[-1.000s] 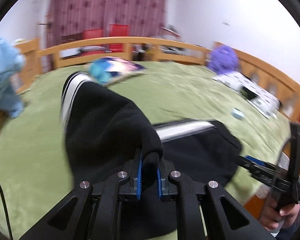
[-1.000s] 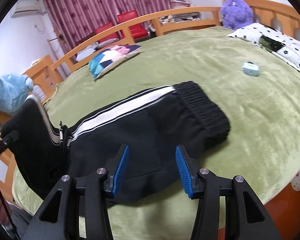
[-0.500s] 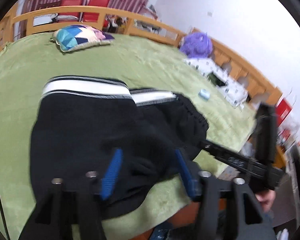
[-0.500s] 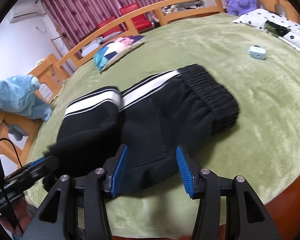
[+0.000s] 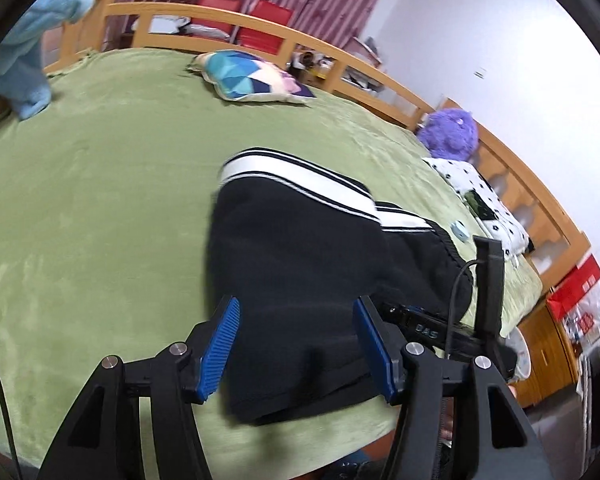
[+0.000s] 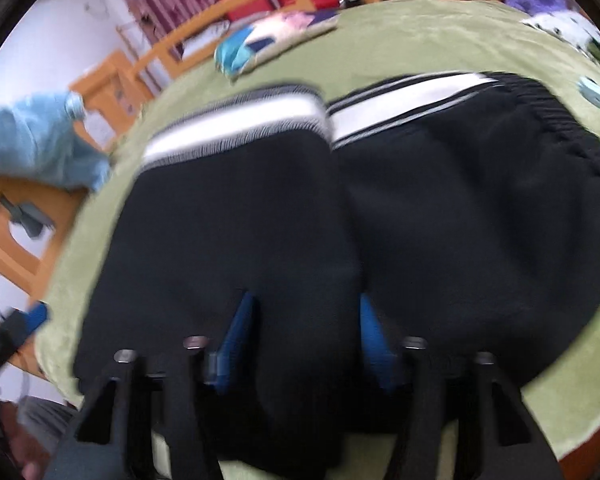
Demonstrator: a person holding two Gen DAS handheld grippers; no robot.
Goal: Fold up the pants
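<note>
The black pants (image 5: 300, 280) with white side stripes lie folded on the green bed, the leg part laid over the waist part. They fill the right wrist view (image 6: 340, 220) too, blurred. My left gripper (image 5: 296, 344) is open and empty above the near edge of the fold. My right gripper (image 6: 304, 336) is open, low over the black cloth at the seam between the two layers. The right gripper's body (image 5: 480, 320) shows at the right in the left wrist view.
The green blanket (image 5: 100, 200) covers the bed inside a wooden rail (image 5: 340, 64). A patterned pillow (image 5: 252, 84), a purple plush (image 5: 450, 136), a blue plush (image 5: 24, 60), a spotted pillow (image 5: 484, 196) and a small blue object (image 5: 459, 232) lie around.
My left gripper let go of the pant leg, which now lies folded over the waist part, and pulled back. My right gripper moved forward and down onto the pants.
</note>
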